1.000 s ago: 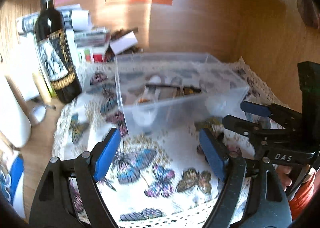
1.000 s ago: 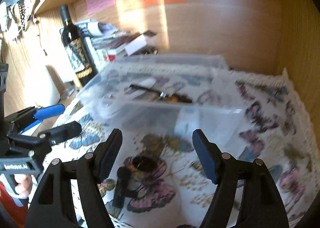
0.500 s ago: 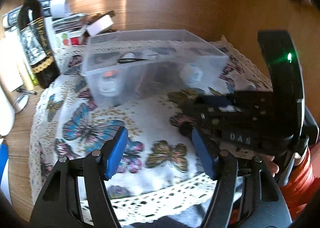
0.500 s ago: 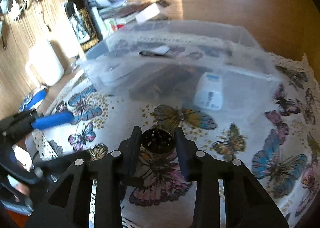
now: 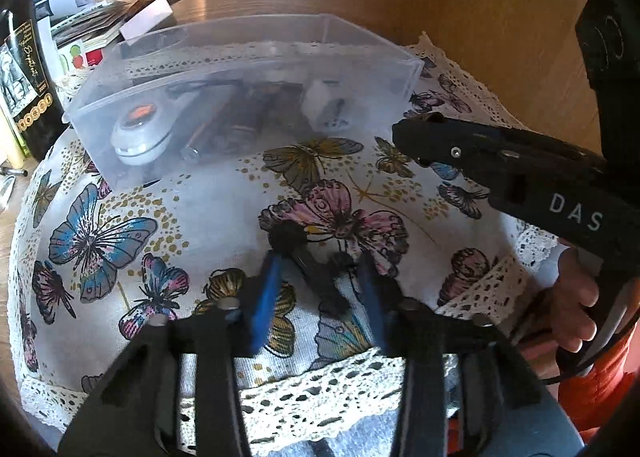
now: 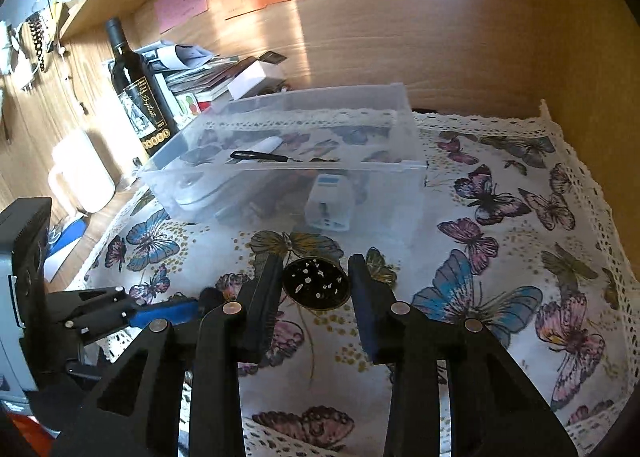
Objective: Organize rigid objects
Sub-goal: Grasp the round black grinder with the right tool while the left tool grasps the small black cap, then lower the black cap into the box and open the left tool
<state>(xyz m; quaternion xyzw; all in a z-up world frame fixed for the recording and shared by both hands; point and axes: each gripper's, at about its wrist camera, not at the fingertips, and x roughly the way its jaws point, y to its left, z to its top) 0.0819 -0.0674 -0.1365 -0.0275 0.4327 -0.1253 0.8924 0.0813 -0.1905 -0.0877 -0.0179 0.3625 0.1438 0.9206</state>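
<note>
My right gripper (image 6: 316, 269) is shut on a round dark disc (image 6: 316, 283) with a perforated top, held just over the butterfly cloth (image 6: 500, 257). In the left wrist view the right gripper (image 5: 416, 145) reaches in from the right, and the disc is hidden there. My left gripper (image 5: 320, 273) is low over the cloth and its jaws are closing. A black rod-shaped object (image 5: 316, 273) with a round end lies slanted between the blue pads, with cloth showing on both sides of it. Behind stands a clear plastic box (image 5: 240, 69) holding a round white device, a white adapter and dark items.
A wine bottle (image 6: 136, 89) and a stack of papers (image 6: 208, 73) stand at the back left, with a white jug (image 6: 84, 173) nearer the left edge. Wooden walls close off the back and right. A person's hand (image 5: 576, 289) grips the right tool.
My right gripper shut on the dark disc and drew it back a little. My left gripper came down over the black rod and its jaws narrowed around it.
</note>
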